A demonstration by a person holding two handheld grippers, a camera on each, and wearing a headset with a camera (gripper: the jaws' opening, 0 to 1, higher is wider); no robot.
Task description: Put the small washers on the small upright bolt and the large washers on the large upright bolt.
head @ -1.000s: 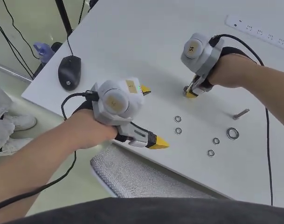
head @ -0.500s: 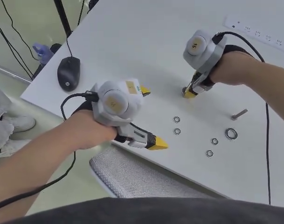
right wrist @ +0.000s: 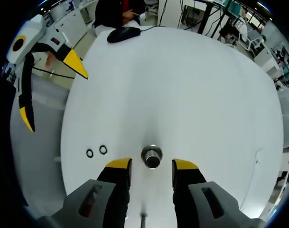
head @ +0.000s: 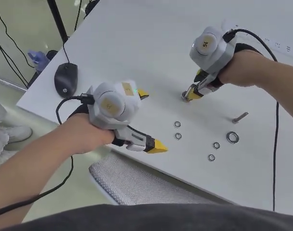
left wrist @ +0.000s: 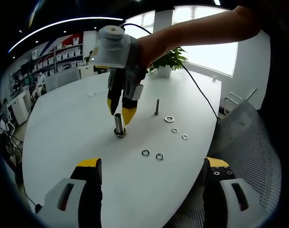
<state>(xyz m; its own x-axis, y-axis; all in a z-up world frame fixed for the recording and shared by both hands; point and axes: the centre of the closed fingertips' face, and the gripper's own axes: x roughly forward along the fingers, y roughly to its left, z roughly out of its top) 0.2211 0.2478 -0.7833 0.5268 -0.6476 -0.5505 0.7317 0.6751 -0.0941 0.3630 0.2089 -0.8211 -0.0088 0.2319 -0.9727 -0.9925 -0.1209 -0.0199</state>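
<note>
Right gripper view looks down on the large bolt (right wrist: pixel 152 156), which stands upright on the white tabletop (right wrist: pixel 182 80) between the two yellow-tipped fingers (right wrist: pixel 119 164) of the right gripper (right wrist: pixel 152 165). The fingers are parted, one on each side of the bolt. A sliver of tabletop shows on both sides, so they are open and not clamped on it.

In the head view the left gripper (head: pixel 151 119) hangs on the person's side of the large bolt, out over the near edge of the tabletop. Its fingers are spread wide and hold nothing.

Two small washers (head: pixel 177 124) lie flat, close together, near the large bolt on the side toward the person. Two more small ones (head: pixel 216 145) lie farther from the bolt, to its right in the head view. The large washer (head: pixel 232 137) lies flat just beyond that pair.

The small bolt (left wrist: pixel 157 107) stands upright in the left gripper view, to the right of the large bolt and apart from it, and the large washer is near its foot. Neither bolt has a washer on its shaft.

A dark mouse (head: pixel 65 79) sits well to the left of the large bolt, near the tabletop's left edge. The mesh back of a chair (head: pixel 132 185) shows below the near edge, beneath the left gripper.
</note>
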